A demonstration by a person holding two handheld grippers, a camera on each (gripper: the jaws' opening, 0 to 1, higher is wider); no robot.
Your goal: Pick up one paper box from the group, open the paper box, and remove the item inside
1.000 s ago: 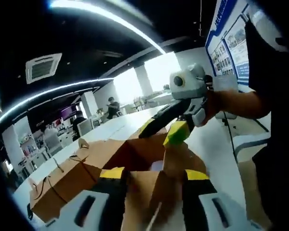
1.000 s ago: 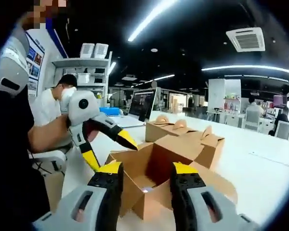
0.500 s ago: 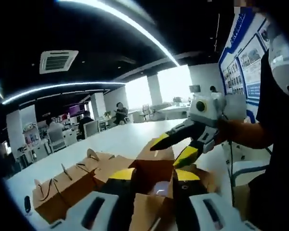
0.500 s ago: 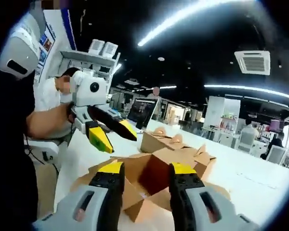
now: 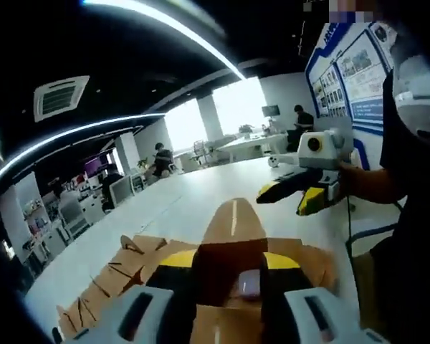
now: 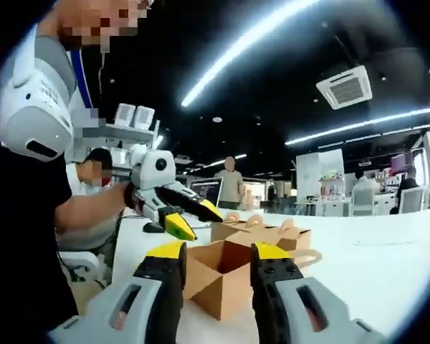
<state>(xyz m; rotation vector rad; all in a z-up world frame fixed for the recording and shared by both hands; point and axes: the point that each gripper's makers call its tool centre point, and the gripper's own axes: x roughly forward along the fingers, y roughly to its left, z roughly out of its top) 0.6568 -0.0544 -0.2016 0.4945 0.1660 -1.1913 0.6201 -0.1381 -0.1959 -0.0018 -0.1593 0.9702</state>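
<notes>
An open brown paper box (image 5: 233,222) sits right in front of my left gripper (image 5: 227,259), one flap standing up beyond the jaws. A pale item (image 5: 249,284) shows inside its dark cavity. My left gripper is open, with the box seen between its yellow-tipped jaws. In the right gripper view the same open box (image 6: 218,279) rests on the white table, just past my open right gripper (image 6: 218,251). The left gripper (image 6: 193,218) hovers above and behind the box, jaws apart. The right gripper (image 5: 290,197) hangs to the right of the box, apart from it.
Several closed brown boxes with handles (image 5: 118,269) lie at the left of the white table (image 5: 172,208); they stand behind the open box (image 6: 261,231) in the right gripper view. A person's arm (image 6: 86,208) and dark torso are close by. Other people and desks are far off.
The left gripper has come closer over the box, and the pale item now shows inside. The right gripper has drawn back from the box to the right and sits lower, near table level.
</notes>
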